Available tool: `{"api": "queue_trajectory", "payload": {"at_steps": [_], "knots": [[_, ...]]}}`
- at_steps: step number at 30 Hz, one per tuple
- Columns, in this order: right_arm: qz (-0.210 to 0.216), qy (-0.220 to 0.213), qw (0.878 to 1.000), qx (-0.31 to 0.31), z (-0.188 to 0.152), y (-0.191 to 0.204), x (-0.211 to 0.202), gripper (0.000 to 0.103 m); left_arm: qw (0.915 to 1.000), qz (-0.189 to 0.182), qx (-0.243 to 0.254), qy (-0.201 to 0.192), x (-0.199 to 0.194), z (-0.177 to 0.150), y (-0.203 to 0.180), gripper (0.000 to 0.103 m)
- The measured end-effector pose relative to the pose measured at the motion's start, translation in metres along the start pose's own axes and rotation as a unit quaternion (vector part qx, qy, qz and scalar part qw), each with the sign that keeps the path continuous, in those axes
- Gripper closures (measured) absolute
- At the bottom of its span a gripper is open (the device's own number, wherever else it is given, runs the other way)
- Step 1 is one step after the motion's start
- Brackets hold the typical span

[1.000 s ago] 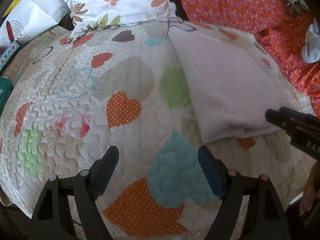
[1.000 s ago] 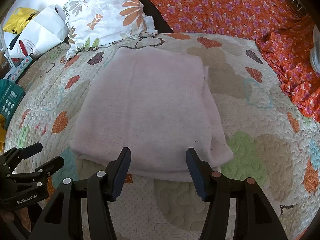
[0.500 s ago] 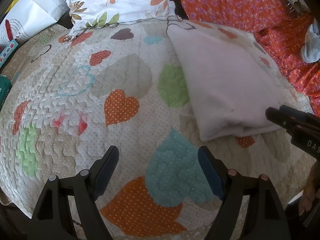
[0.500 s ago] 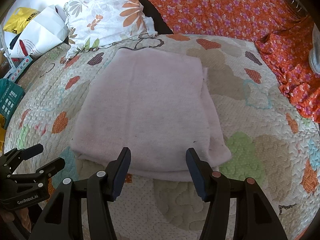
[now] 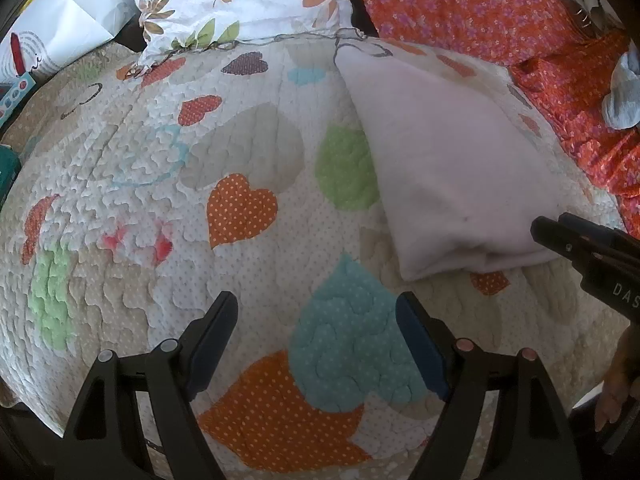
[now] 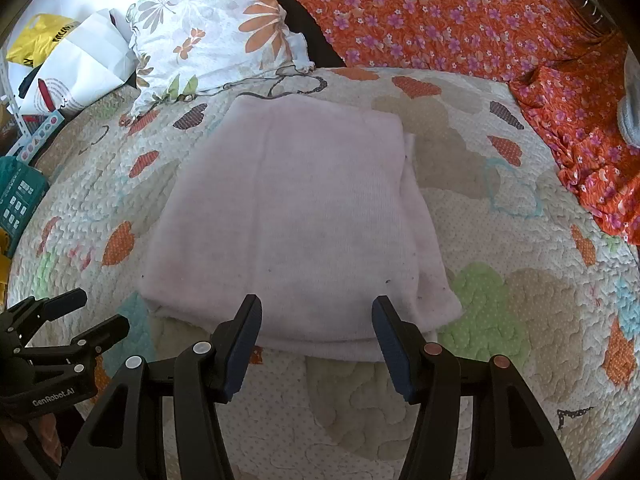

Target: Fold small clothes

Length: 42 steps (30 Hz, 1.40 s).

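A pale pink garment [image 6: 296,216] lies folded into a rectangle on the heart-patterned quilt [image 6: 500,312]. It also shows in the left wrist view [image 5: 452,168] at the right. My right gripper [image 6: 316,320] is open and empty, its fingertips just over the garment's near edge. My left gripper [image 5: 316,320] is open and empty above bare quilt [image 5: 160,184], to the left of the garment. The right gripper's fingers [image 5: 560,236] enter the left wrist view at the right edge. The left gripper [image 6: 80,312] shows at the lower left of the right wrist view.
A floral pillow [image 6: 216,28] lies behind the garment. Orange flowered fabric [image 6: 460,20] covers the back and right side. White and yellow bags [image 6: 72,60] and a teal box [image 6: 20,196] sit at the left edge. A grey cloth [image 5: 622,92] lies at far right.
Both grippers have drifted slightly; the garment sits a little lower and closer in the views. Both stay open and the garment has not moved on the quilt.
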State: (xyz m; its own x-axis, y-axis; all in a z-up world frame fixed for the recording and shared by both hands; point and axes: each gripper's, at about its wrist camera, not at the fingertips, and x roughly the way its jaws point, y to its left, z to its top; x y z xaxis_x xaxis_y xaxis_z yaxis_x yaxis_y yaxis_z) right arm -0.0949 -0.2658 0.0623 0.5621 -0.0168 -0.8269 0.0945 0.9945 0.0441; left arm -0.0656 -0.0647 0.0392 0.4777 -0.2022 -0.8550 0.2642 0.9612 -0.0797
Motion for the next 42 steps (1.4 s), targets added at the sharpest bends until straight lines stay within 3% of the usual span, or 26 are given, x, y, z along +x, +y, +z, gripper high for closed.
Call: {"api": "queue_trajectory", "payload": {"at_steps": [42], "knots": [[-0.006,-0.008,1.000,0.010,0.000,-0.007,-0.008,0.038,0.9999,-0.014,0.000,0.001,-0.003,0.002,-0.007,0.023]]}}
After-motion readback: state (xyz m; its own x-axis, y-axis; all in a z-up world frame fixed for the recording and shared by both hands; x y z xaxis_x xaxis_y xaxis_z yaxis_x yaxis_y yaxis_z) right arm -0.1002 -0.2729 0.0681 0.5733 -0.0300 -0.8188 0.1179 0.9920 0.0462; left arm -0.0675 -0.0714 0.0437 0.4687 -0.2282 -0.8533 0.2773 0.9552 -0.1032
